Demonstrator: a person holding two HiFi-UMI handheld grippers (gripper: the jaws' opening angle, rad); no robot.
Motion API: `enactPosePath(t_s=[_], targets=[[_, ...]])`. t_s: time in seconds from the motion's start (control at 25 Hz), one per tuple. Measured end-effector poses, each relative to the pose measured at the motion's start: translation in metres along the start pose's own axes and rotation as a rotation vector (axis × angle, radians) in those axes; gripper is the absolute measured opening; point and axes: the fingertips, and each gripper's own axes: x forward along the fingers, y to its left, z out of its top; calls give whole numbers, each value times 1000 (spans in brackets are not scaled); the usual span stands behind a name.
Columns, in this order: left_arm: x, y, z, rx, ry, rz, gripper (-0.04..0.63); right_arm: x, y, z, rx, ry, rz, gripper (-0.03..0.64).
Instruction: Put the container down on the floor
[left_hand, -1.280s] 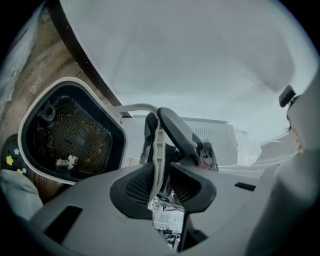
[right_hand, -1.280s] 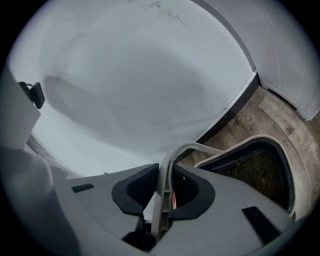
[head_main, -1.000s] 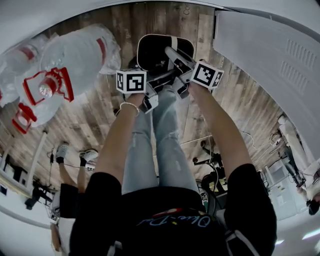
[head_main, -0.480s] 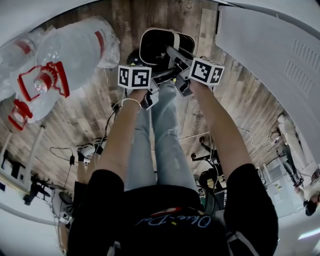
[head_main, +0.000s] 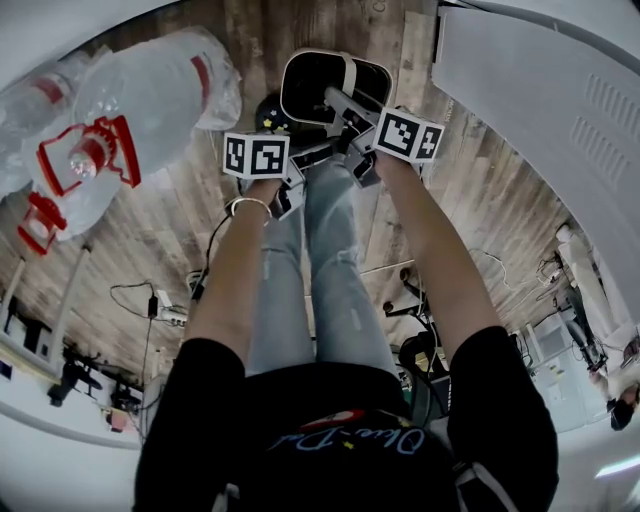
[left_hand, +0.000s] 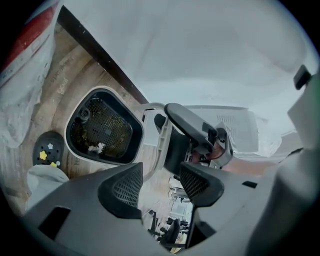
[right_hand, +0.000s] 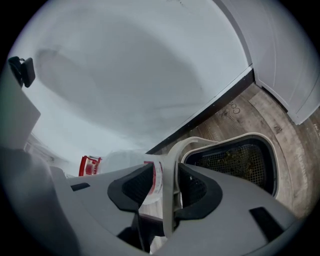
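Both just opening up: left gripper (left_hand: 160, 182) empty, right gripper (right_hand: 167, 186) loose around the handle (right_hand: 172, 162). It might snag and tip the container (right_hand: 235, 160).

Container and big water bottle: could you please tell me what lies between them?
A small dark round thing with yellow stars lies on the wooden floor there, beside the container; the head view shows it.

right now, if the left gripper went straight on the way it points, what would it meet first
Most likely the white handle of the container, just beyond the tips of the left gripper, whose jaws have just been opening and grip nothing. Depth is hard to judge here.
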Motion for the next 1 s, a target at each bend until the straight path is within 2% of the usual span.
enactPosePath(t_s=[0.16,0.32,0.44,0.52,0.64,0.8,1.0], targets=[[-9,3,6,24,-7,26,209,6,8,-4,-28,37,-11,174],[-14,1,10,35,-20,31,209,3,6,-4,-89,52,-71,195],[-16,-2,9,47,-13,42,209,-1,11,-8,-61,49,-43,249],[-16,-3,6,50,-4,48,209,-3,13,-13,-55,69,-27,253],[-16,-2,6,60,6,59,210,-3,10,-15,-114,91,-55,253],[-14,-1,6,60,14,60,210,4,12,-14,-130,95,-60,253],[-13,2,6,54,5,74,218,15,23,-34,-150,182,-27,253]])
